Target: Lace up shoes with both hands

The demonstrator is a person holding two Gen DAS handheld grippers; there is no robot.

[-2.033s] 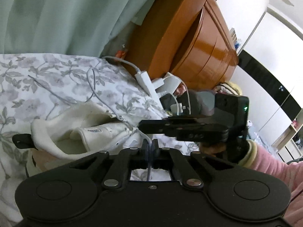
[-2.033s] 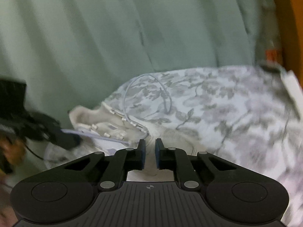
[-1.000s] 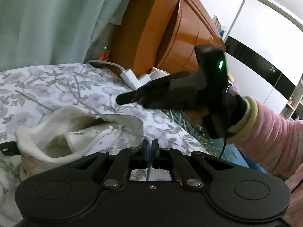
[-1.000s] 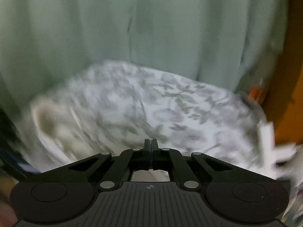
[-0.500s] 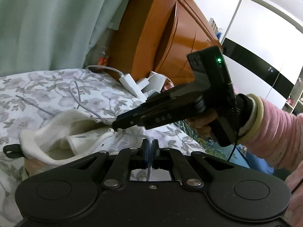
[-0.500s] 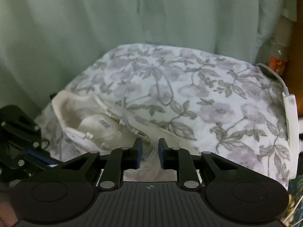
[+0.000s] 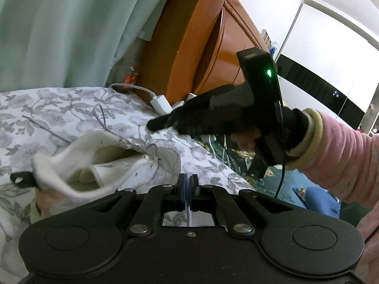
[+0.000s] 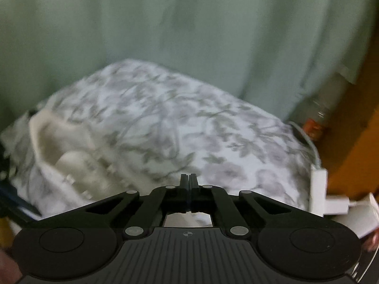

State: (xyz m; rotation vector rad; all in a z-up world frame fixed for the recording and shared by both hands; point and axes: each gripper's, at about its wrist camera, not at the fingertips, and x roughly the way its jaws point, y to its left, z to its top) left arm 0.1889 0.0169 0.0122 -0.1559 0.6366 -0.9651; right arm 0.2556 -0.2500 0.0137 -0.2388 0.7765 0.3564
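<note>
1. The shoe (image 7: 101,165) is the landmark. It lies on its side on a soft bed cover (image 7: 59,108) with grey leaves and flowers printed on white.
2. The shoe is cream white, with a thick fuzzy rim around its opening and a soft tongue inside.
3. A thin white lace (image 7: 154,163) runs from the front of the shoe toward the camera.
4. The left gripper (image 7: 188,184), just in front of the shoe, is black and hard, and its two fingers pinch that lace between blue pads.
5. The right gripper (image 7: 154,125) floats above and to the right of the shoe, held by a hand in a pink ribbed sleeve (image 7: 336,156).
6. In its own blurry view the right gripper's fingers are pressed together with nothing seen between them.
7. Behind the shoe hangs a smooth pale green curtain (image 7: 59,28).
8. Right of the curtain stands a shiny orange-brown wooden headboard (image 7: 194,42).
9. A clear plastic bottle (image 7: 130,71) stands between curtain and headboard.
10. A white charger plug (image 7: 161,104) and its cable lie beyond the shoe at the bed's edge.
</note>
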